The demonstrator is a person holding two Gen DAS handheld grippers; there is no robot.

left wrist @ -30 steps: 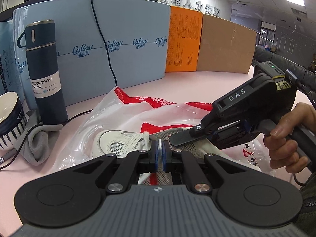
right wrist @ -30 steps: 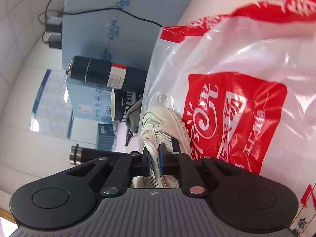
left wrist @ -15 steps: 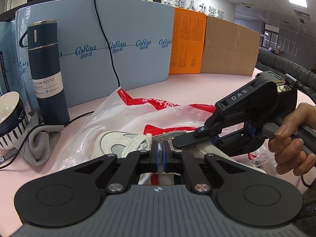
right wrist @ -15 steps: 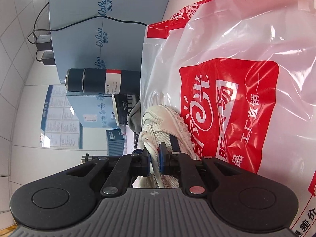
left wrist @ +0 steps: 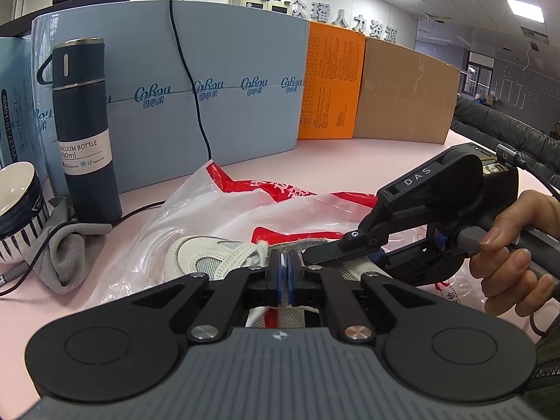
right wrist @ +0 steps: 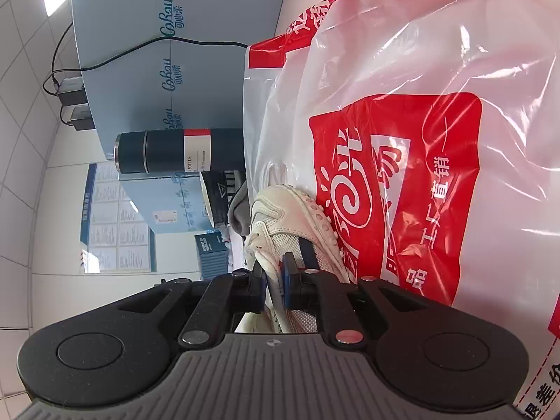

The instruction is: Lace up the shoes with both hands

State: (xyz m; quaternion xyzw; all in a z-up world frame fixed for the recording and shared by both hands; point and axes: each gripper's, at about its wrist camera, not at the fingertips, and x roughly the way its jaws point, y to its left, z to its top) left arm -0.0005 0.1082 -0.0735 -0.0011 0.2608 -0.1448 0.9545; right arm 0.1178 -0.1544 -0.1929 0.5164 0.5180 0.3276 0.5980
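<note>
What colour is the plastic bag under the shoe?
Translucent white plastic bag with red printed panels and white lettering; clearest in the right wrist view.

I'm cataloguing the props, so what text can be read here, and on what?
"VACUUM BOTTLE" and "500ml": flask label.
"CoRou": repeated on the blue box.
"DAS": right gripper.
Fine print on the orange box: too small.
Chinese characters on the plastic bag and wall sign: not transcribed.
</note>
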